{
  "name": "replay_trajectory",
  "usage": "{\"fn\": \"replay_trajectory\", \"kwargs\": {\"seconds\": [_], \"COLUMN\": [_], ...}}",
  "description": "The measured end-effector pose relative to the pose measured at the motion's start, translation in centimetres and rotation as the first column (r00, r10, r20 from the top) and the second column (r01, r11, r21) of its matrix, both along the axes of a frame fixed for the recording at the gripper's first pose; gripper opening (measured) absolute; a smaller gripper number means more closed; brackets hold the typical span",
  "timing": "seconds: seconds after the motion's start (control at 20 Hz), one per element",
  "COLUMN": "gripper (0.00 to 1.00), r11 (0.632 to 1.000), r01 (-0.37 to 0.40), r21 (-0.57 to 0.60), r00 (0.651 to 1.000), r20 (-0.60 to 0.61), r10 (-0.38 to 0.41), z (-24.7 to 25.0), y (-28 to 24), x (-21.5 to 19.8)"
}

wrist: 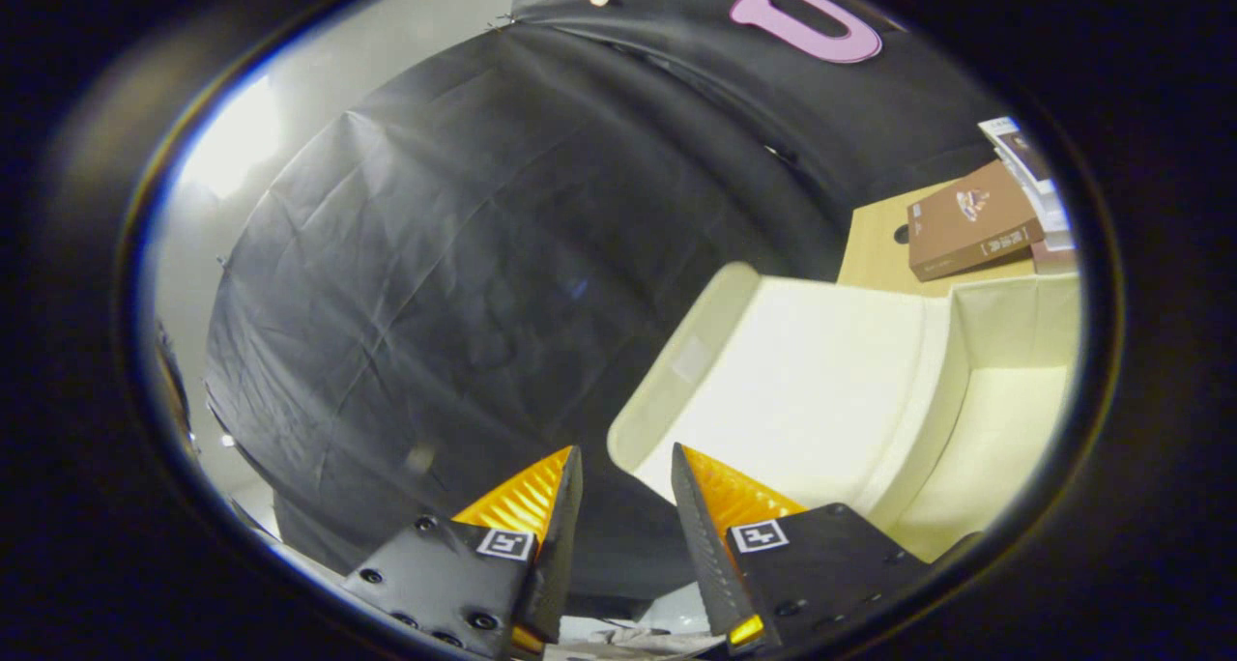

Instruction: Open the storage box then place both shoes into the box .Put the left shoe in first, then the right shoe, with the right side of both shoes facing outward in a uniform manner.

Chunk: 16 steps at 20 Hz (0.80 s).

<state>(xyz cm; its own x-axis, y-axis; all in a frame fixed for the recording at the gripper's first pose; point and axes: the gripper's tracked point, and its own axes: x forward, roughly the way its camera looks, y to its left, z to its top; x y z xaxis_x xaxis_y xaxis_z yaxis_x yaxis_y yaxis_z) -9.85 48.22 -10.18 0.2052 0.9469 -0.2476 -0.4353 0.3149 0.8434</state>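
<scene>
Cream storage box (928,371) stands open with its inside bare; gripper (626,463) fingers apart, holding nothing, both shoes left to place

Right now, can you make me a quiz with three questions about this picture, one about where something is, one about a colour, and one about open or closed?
1. Where is the brown book?
A. Inside the box
B. On the wooden table beyond the box
C. Between the fingers

2. What colour is the storage box?
A. Cream
B. Red
C. Blue

3. How is the gripper?
A. Shut on a shoe
B. Shut on the lid
C. Open, holding nothing

Answers: 1 B, it lies on the tabletop behind the box. 2 A, its walls look pale cream. 3 C, a gap shows between the fingers.
</scene>
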Motion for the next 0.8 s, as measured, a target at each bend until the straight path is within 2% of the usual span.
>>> {"fn": "replay_trajectory", "kwargs": {"seconds": [0.25,0.5,0.8], "gripper": [0.99,0.99,0.99], "r11": [0.996,0.982,0.948], "r01": [0.055,0.125,0.242], "r21": [-0.07,-0.144,-0.208], "r00": [0.993,0.978,0.947], "r20": [0.109,0.184,0.262], "r10": [-0.047,-0.097,-0.185], "z": [-0.6,-1.9,-3.1], "y": [-3.7,-8.8,-15.6], "x": [1.0,2.7,5.2]}}
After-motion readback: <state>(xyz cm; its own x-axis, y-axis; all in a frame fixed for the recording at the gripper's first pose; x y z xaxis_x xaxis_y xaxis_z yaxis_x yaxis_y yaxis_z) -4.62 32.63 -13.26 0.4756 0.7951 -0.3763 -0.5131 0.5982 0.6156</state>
